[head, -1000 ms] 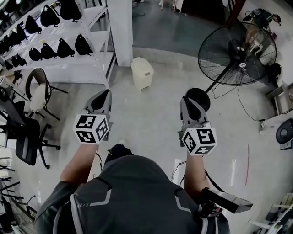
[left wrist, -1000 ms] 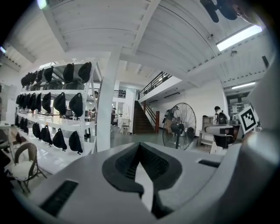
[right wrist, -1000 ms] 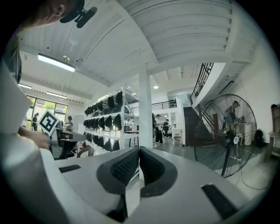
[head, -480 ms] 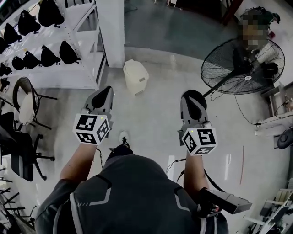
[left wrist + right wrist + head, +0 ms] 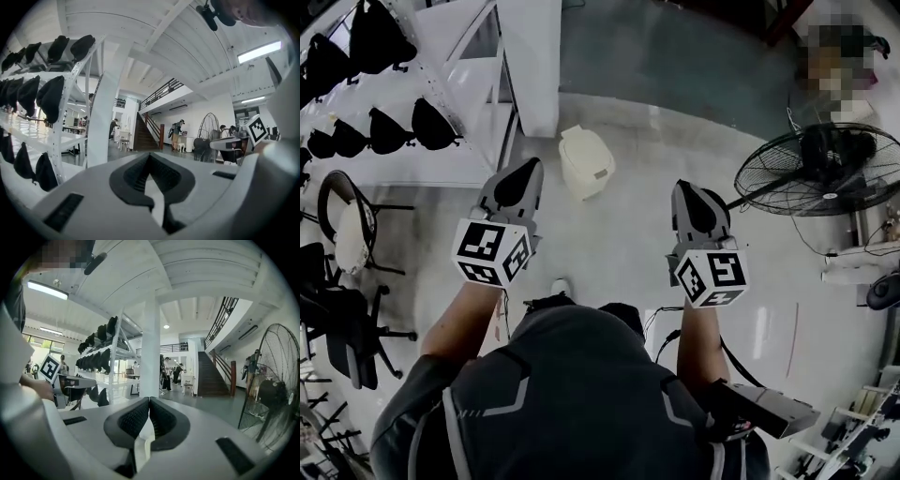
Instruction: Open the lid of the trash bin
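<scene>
A small cream trash bin (image 5: 586, 161) with its lid down stands on the grey floor, beside the foot of a white pillar. In the head view my left gripper (image 5: 531, 165) is held in the air just left of and nearer than the bin, jaws shut with nothing in them. My right gripper (image 5: 687, 187) hangs further right, also shut and holding nothing. Both gripper views look level across the hall, so the bin does not show in them. The left gripper (image 5: 149, 157) and the right gripper (image 5: 149, 400) each show dark pads pressed together.
A white pillar (image 5: 530, 66) and a white rack with black bags (image 5: 389, 131) stand left of the bin. A big floor fan (image 5: 825, 183) is at the right, office chairs (image 5: 347, 230) at the far left. Cables lie on the floor by my feet.
The view has shifted forward: the fan slid right and down, the rack moved nearer. The left gripper rose slightly toward the bin. Both stay shut.
</scene>
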`<state>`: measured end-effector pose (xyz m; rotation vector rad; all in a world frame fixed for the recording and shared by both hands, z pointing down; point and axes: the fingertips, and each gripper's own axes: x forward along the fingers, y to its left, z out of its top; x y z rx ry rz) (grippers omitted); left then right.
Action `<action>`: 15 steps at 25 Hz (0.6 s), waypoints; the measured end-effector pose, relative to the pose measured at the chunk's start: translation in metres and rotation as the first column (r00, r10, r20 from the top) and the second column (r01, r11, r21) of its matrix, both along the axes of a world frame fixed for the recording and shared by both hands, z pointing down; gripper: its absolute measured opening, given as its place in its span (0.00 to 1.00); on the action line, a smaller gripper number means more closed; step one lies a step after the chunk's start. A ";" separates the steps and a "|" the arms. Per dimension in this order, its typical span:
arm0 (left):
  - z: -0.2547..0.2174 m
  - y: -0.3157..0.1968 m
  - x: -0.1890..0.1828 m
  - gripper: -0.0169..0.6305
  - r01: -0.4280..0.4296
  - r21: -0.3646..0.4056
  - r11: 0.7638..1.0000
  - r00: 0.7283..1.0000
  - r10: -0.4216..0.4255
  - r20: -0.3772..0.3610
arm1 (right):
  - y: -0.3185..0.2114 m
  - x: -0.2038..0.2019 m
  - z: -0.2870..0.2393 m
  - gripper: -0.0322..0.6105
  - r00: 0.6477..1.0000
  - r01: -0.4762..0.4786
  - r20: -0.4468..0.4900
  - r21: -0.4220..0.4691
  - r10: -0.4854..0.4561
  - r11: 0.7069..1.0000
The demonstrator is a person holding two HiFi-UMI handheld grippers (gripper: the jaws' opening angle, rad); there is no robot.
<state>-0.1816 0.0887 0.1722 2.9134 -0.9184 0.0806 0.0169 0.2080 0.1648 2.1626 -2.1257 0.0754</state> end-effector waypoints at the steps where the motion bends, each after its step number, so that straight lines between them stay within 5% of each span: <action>1: 0.002 -0.008 0.002 0.04 -0.002 -0.007 1.000 1.000 0.002 0.000 | -0.010 0.002 0.001 0.09 1.000 0.001 0.003 -0.006 -0.001 1.000; 15: 0.026 -0.106 0.067 0.04 0.072 -0.032 0.997 0.996 -0.070 0.059 | -0.158 0.071 0.029 0.09 0.988 0.150 0.050 -0.052 -0.147 0.987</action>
